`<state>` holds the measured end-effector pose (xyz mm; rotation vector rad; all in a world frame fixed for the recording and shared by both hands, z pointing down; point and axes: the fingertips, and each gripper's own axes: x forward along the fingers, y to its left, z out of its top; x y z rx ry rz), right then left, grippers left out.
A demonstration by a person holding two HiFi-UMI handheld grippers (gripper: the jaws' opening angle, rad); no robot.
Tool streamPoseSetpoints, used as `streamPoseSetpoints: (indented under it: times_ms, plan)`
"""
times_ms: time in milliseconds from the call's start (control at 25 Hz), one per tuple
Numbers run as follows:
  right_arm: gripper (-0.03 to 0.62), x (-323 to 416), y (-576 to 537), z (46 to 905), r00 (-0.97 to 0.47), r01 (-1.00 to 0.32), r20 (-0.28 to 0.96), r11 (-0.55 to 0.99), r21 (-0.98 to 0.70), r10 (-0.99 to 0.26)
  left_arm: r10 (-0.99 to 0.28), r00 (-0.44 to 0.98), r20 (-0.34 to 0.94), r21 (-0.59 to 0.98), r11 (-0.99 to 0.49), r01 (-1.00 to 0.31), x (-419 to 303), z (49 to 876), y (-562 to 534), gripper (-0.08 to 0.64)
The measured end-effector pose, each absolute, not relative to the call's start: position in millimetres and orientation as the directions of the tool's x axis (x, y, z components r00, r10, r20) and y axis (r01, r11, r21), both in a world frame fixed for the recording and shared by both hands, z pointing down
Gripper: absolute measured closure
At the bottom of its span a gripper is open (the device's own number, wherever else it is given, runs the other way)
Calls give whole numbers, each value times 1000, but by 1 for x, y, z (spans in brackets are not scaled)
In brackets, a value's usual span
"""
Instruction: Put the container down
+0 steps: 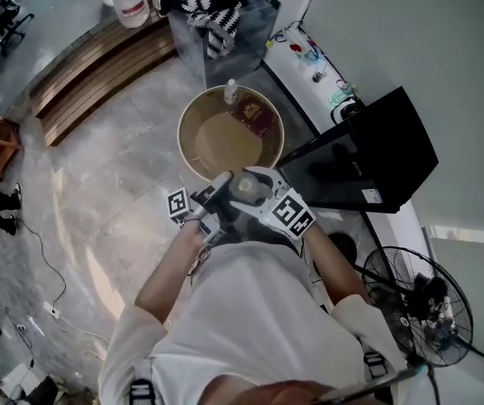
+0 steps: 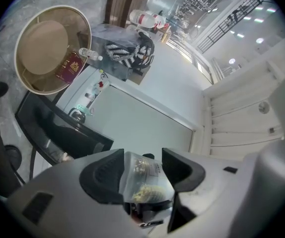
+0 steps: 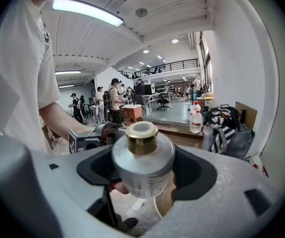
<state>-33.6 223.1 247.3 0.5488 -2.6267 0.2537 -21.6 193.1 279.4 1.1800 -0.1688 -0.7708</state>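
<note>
The container, a silver jar with a gold cap, stands upright between the jaws of my right gripper, which is shut on its body. In the head view the container is held in the air in front of the person's chest, near the front rim of a round tan tub. My left gripper is close beside it on the left, shut on a small clear packet with pale bits inside. The left gripper's marker cube shows just behind the jar.
The tub holds a red booklet and a small clear bottle. A black cabinet stands to the right, a floor fan at lower right. A black-and-white patterned bag lies on a grey box beyond the tub.
</note>
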Motion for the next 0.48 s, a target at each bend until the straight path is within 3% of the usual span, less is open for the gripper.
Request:
streamPoseSetpoints:
  times_ms: [480]
  plan:
    - [258,-17,176,280,-838,-375,466,920,-116,-283,-684,687,-246,870,156,467,-7,313,147,339]
